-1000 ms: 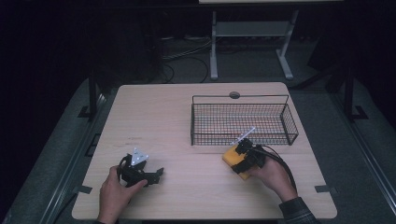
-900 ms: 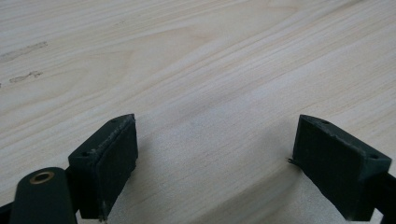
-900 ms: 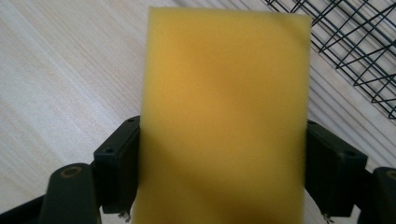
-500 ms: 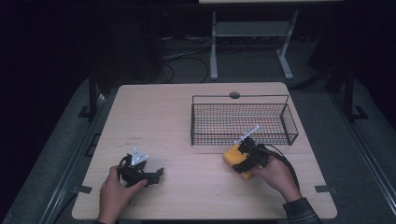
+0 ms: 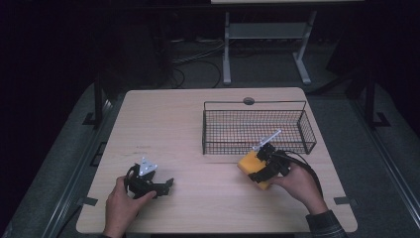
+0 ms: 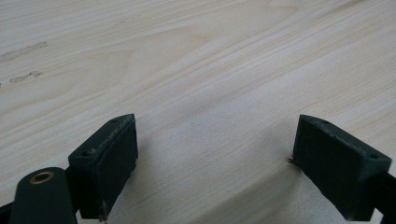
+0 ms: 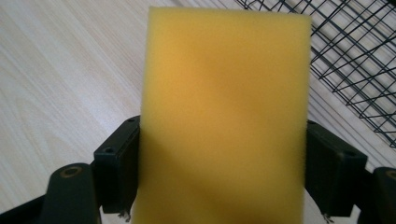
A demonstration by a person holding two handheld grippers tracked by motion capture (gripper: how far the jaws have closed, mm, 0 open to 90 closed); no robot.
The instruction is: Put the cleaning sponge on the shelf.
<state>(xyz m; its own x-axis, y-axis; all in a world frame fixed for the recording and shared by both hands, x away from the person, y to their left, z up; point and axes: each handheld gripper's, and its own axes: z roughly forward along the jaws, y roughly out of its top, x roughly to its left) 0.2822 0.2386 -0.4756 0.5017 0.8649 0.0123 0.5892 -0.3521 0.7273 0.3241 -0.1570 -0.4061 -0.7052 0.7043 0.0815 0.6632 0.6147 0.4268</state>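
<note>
we have the yellow rectangular foam sponge (image 7: 224,121) pinched in the right gripper (image 5: 261,167), raised beside the black wire basket (image 5: 307,131); next we carry it over the rim. left gripper (image 5: 163,185) fingers spread, resting on the pale wooden surface (image 5: 163,124).

One sponge (image 5: 248,162), one wire basket (image 5: 257,126), one table (image 5: 168,119), two grippers: left (image 5: 167,184), right (image 5: 258,166).

No legible text or labels anywhere
</note>
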